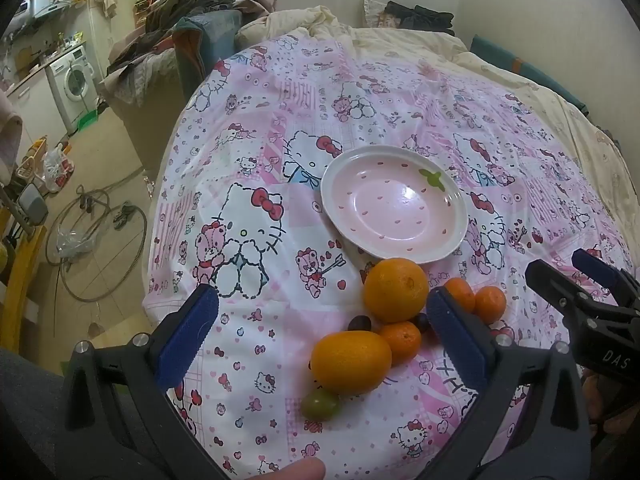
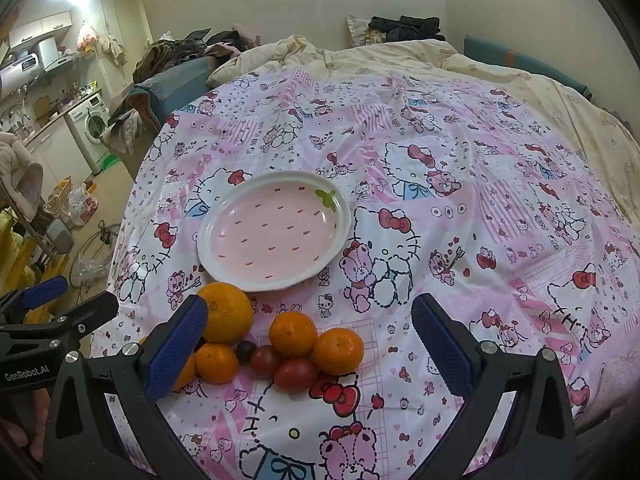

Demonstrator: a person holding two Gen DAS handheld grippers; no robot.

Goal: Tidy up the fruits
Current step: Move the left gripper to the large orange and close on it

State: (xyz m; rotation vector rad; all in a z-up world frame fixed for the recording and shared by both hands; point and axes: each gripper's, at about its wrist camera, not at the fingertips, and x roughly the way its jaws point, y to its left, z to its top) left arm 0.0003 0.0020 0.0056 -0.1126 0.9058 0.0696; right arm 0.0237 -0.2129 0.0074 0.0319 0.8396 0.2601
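We record a pink strawberry-pattern plate (image 2: 272, 236), bare, on a cartoon-print bedsheet (image 2: 460, 200). At its 6 o'clock lies the fruit cluster: a large orange (image 2: 226, 312), three mandarins (image 2: 293, 334), two red tomatoes (image 2: 296, 375), a dark plum (image 2: 245, 351), a green tomato (image 1: 320, 404). We find the left gripper (image 1: 324, 330) and right gripper (image 2: 310, 338) both spread wide, holding nothing, tilted down over the fruit.

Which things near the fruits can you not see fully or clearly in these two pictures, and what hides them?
- Left view: a dark fruit and a small orange are partly behind the left gripper's finger.
- Right view: the lemon-shaped fruit is almost wholly hidden by the right gripper's finger.
- Right view: the green fruit does not show at all.
- Left view: the right gripper is cut off at the right edge.
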